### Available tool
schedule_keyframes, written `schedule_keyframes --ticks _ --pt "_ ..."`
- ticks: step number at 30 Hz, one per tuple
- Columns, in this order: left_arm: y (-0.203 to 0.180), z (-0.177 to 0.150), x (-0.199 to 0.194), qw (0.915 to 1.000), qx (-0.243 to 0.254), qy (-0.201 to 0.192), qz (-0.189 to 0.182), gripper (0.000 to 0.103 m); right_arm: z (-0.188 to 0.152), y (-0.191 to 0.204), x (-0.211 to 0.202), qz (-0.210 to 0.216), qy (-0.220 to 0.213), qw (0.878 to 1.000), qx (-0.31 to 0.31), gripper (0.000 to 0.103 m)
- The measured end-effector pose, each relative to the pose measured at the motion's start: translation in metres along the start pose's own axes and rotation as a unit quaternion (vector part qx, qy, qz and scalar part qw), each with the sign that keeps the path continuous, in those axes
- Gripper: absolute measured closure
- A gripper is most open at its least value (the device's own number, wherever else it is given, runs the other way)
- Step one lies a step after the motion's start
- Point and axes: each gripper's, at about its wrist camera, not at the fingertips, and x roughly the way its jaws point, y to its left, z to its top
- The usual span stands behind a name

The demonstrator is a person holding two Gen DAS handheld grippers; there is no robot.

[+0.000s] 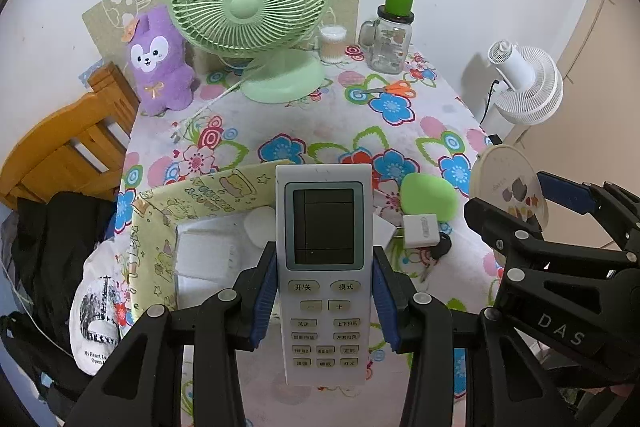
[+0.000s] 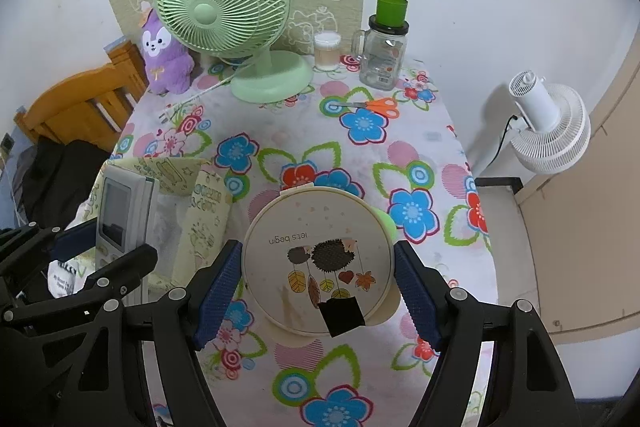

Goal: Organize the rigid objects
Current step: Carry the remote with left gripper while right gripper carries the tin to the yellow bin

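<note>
My left gripper [image 1: 324, 255] is shut on a white air-conditioner remote [image 1: 322, 267], its blue pads pressing the remote's long sides, and holds it screen-up above the near part of the floral table [image 1: 320, 131]. My right gripper [image 2: 318, 251] is shut on a round cream case [image 2: 318, 259] printed with hedgehogs, gripped at its left and right rim and lifted off the cloth. The left wrist view shows that case [image 1: 508, 187] at the right. In the right wrist view the remote [image 2: 120, 211] is at the left.
A yellow-green fabric bin [image 1: 168, 227] holding white items sits at the near left. A green soft lump [image 1: 428, 195], a white charger [image 1: 420, 231] and a key [image 1: 438, 253] lie nearby. At the back are a green fan [image 1: 252, 11], a purple plush [image 1: 160, 63], a glass jar [image 1: 388, 43] and scissors [image 1: 396, 89].
</note>
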Motion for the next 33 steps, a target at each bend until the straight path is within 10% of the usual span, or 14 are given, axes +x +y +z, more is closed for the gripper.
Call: schedule_keyframes --ticks 33 --pt "0.112 -0.003 0.041 0.9996 -0.001 0.028 -0.008 0.058 0.026 0.111 0.05 0.004 0.033 0.999 -0.003 0.026"
